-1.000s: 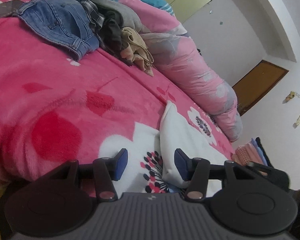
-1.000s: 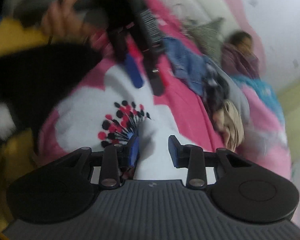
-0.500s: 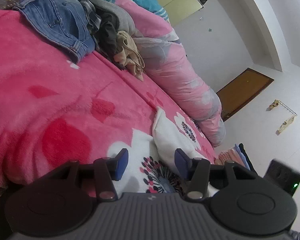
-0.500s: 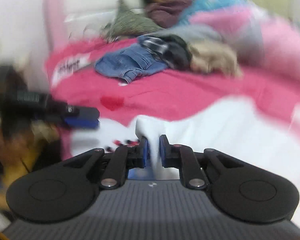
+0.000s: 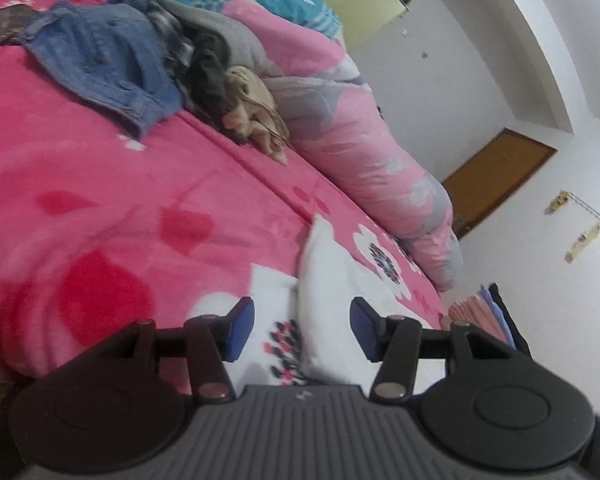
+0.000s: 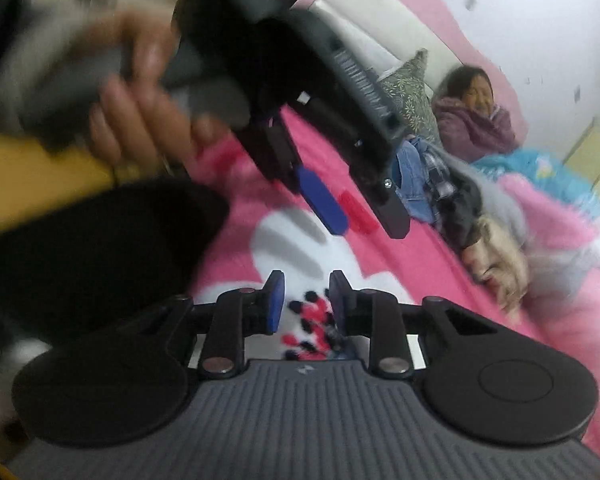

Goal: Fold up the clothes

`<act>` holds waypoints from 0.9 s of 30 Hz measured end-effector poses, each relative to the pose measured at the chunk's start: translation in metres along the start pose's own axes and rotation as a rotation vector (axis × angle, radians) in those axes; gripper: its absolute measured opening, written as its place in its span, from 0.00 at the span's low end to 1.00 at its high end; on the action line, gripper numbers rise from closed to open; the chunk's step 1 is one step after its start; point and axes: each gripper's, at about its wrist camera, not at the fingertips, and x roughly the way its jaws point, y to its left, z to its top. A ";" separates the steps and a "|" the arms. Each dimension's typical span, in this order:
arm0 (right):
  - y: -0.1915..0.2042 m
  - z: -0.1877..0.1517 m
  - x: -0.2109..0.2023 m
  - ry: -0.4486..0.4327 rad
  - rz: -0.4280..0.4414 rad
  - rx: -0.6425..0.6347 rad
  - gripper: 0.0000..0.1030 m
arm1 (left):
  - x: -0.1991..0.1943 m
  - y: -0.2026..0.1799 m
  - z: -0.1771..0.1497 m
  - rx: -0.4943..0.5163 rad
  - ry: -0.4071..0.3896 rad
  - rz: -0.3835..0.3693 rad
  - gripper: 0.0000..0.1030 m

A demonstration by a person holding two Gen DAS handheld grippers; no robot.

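White garment [image 5: 332, 280] lies ahead between the left gripper's [image 5: 302, 332] spread jaws; right gripper [image 6: 306, 304] seemingly parted, empty.

Right gripper [image 6: 306, 300] jaws parted, empty, over floral pink blanket [image 6: 420, 256]; left gripper [image 6: 352, 208] above, hand-held, blurred.

Both wrist views low, close over the pink blanket [image 5: 140, 200], clothes pile [image 6: 460, 200] shared.

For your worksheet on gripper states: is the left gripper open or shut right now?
Open. In the left wrist view the left gripper shows its blue pads well apart, with the white garment between them, ungripped.
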 end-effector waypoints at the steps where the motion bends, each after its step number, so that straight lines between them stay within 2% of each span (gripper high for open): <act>1: -0.009 -0.003 -0.010 -0.009 0.018 0.057 0.24 | 0.005 -0.004 0.000 0.006 0.017 -0.001 0.53; 4: -0.043 -0.023 -0.044 0.007 -0.019 0.248 0.27 | 0.024 -0.014 -0.001 0.026 0.076 0.017 0.53; 6: -0.068 -0.049 -0.079 0.027 -0.098 0.412 0.29 | 0.038 -0.019 -0.002 0.034 0.109 0.028 0.53; 9: -0.098 -0.104 -0.144 0.060 -0.287 0.688 0.30 | 0.056 -0.024 -0.002 0.040 0.141 0.052 0.48; 12: -0.109 -0.168 -0.218 0.084 -0.535 0.971 0.32 | 0.068 -0.031 -0.001 0.064 0.171 0.081 0.40; 15: -0.111 -0.216 -0.274 0.175 -0.812 1.138 0.32 | 0.071 -0.035 0.001 0.089 0.183 0.100 0.35; 16: -0.111 -0.227 -0.288 0.184 -0.865 1.181 0.32 | 0.071 -0.037 0.002 0.097 0.187 0.108 0.34; 17: -0.109 -0.238 -0.302 0.163 -0.887 1.231 0.32 | 0.072 -0.039 0.003 0.104 0.191 0.118 0.33; 20: -0.106 -0.260 -0.315 0.107 -0.872 1.301 0.32 | 0.073 -0.042 0.004 0.111 0.198 0.142 0.26; 22: -0.106 -0.274 -0.318 0.084 -0.850 1.332 0.32 | 0.074 -0.043 0.004 0.110 0.198 0.149 0.14; 27: -0.109 -0.305 -0.314 0.014 -0.728 1.457 0.32 | 0.075 -0.046 0.003 0.109 0.197 0.167 0.13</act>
